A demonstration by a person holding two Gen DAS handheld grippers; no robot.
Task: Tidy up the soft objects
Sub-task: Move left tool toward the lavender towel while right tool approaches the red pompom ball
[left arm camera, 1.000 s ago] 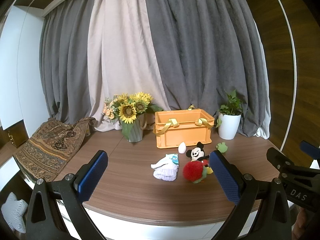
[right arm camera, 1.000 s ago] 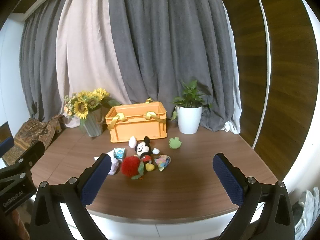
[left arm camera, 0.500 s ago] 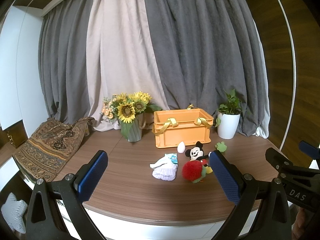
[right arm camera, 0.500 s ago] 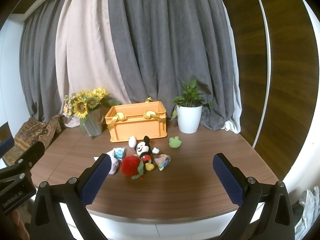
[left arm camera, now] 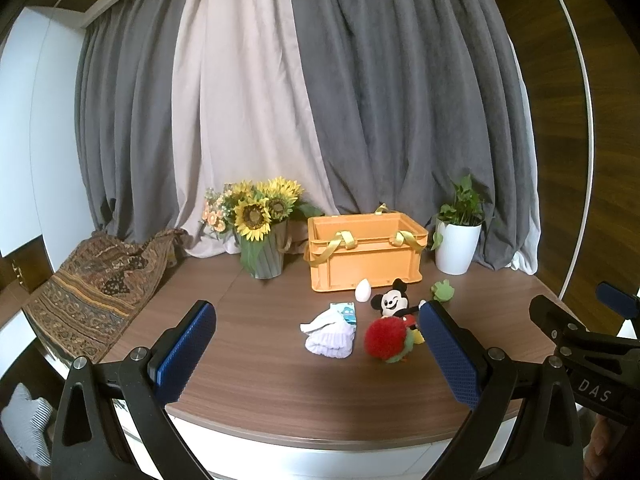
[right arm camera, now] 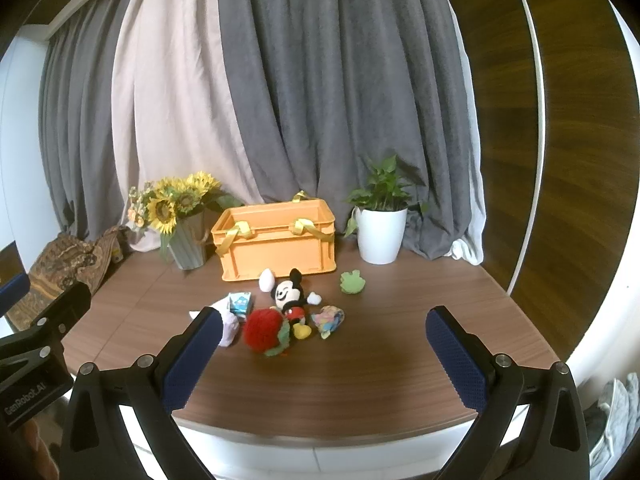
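Right, both tongs, left [left arm camera: 316,354] and right [right arm camera: 326,356], gape wide, empty. Toys lie just before the crate [right arm camera: 276,240]; red ball [right arm camera: 264,330] nearest, so squeeze it centrally, lift over the rim.

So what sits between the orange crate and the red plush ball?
In the right wrist view, a mouse plush lies between the orange crate and the red plush ball, with a small white egg-shaped toy beside its head.
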